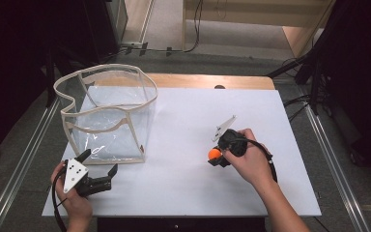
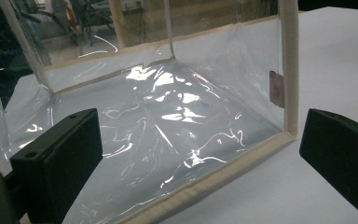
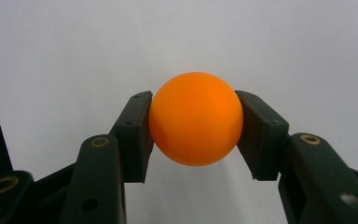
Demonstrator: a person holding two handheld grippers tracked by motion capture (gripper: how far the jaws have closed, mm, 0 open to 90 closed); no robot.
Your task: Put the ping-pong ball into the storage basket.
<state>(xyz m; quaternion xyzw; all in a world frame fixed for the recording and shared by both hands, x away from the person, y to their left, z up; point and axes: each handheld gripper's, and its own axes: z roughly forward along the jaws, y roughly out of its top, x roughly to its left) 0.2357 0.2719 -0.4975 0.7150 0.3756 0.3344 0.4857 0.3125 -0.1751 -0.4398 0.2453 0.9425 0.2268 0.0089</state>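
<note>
Right gripper view puts the orange ball [image 3: 195,118] squarely between my right gripper [image 3: 195,135] pads, both jaws pressed against its sides, with the white table sheet [image 3: 74,56] behind it. That grip looks centred, so I judge the job now is to carry the ball to the clear plastic bin [image 1: 107,114] without squeezing harder; a smooth ball like this could pop out if the pads slide off its widest part. I would keep the jaws level and lift straight before swinging across.

From the high view, the ball [image 1: 214,153] sits at the tip of my right gripper [image 1: 217,157], well apart from the bin, which stands off to the left beyond my other hand. My left gripper [image 1: 99,169] has its jaws spread wide and grasps nothing; it hovers just in front of the bin's near wall.

Left gripper view shows the bin's cream-trimmed bottom edge [image 2: 223,175] and corner post [image 2: 289,65] close ahead of those open jaws. The bin walls are soft and its rim wavy, so I would come in from above the rim rather than brushing it. Between my right fingers and the bin the sheet lies bare, giving open room.
</note>
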